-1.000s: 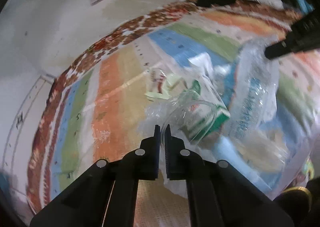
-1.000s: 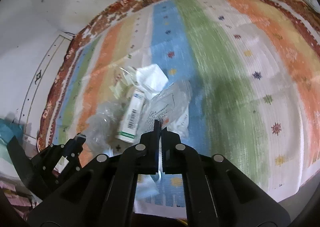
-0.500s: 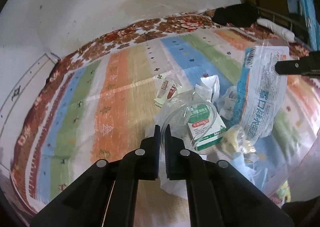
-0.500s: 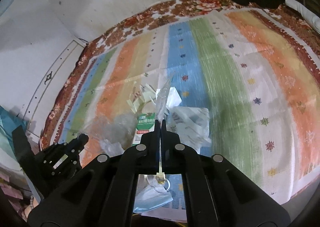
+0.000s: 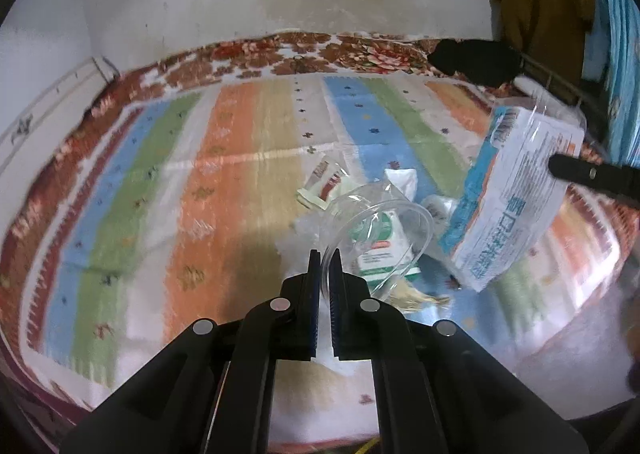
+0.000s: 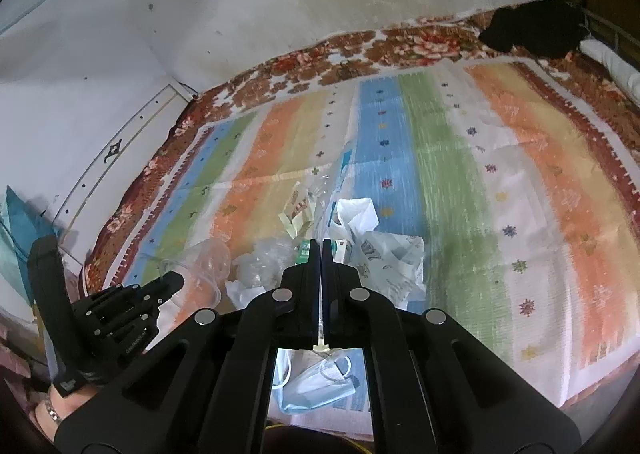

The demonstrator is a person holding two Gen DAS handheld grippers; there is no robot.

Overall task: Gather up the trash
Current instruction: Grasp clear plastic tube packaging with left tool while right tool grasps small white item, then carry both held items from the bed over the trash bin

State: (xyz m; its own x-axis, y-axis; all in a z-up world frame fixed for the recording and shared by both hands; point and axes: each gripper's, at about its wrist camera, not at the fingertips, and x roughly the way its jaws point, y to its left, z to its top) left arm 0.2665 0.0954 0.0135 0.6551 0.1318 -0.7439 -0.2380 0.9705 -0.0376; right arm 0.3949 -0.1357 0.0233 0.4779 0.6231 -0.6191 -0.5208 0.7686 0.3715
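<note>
Over the striped rug, my left gripper (image 5: 325,254) pinches a flimsy clear plastic cup (image 5: 380,238) by its rim; my right gripper (image 6: 321,244) clamps a limp printed plastic wrapper (image 5: 516,198) at its edge.

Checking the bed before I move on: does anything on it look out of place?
Yes. Loose trash lies in a heap on the striped bedspread: a green-and-white carton, crumpled white paper, small sachets, and a face mask at the near edge.

A clear plastic cup (image 5: 380,242), tipped on its side, hangs by its rim above a striped bedspread. Beside it dangles a printed blue-and-white plastic wrapper (image 5: 516,198). Below lie a green-and-white carton (image 5: 380,246), torn sachets (image 5: 324,184), crumpled white bags (image 6: 384,258) and a face mask (image 6: 316,386).
</note>
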